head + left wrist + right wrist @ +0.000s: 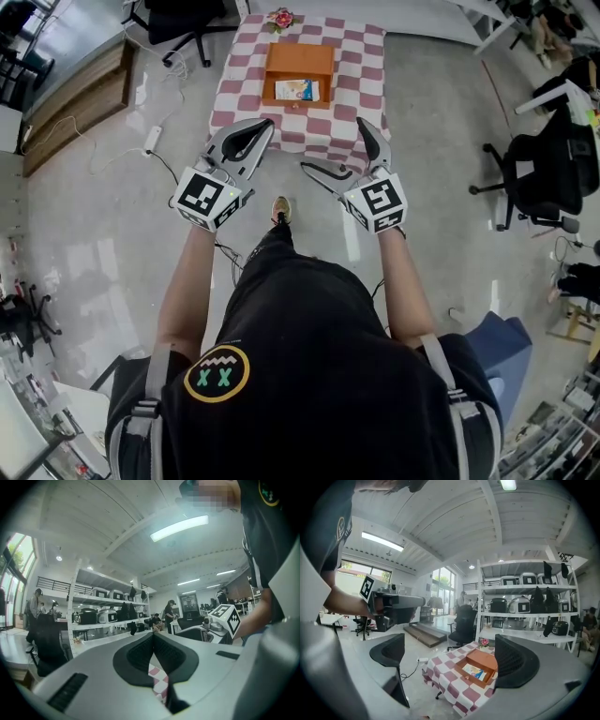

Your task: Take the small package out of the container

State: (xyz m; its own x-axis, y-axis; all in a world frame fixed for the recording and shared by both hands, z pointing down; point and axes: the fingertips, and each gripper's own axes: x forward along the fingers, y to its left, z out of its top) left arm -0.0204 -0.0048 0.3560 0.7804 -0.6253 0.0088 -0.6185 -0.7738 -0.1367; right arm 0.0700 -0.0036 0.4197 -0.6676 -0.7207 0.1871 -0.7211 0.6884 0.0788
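Wooden rectangular container (298,60) holds flat package (296,90).

Bright, even ceiling-strip light (179,528); floor (112,234) glare; fisheye bending and dark vignette at edges.

This is a large open lab or test hall. White metal shelving (525,614) at the right gripper view's right carries kitchen appliances (520,604). Black swivel office chairs (542,173) stand on the polished grey floor (94,234), under long ceiling strip lights (180,528).
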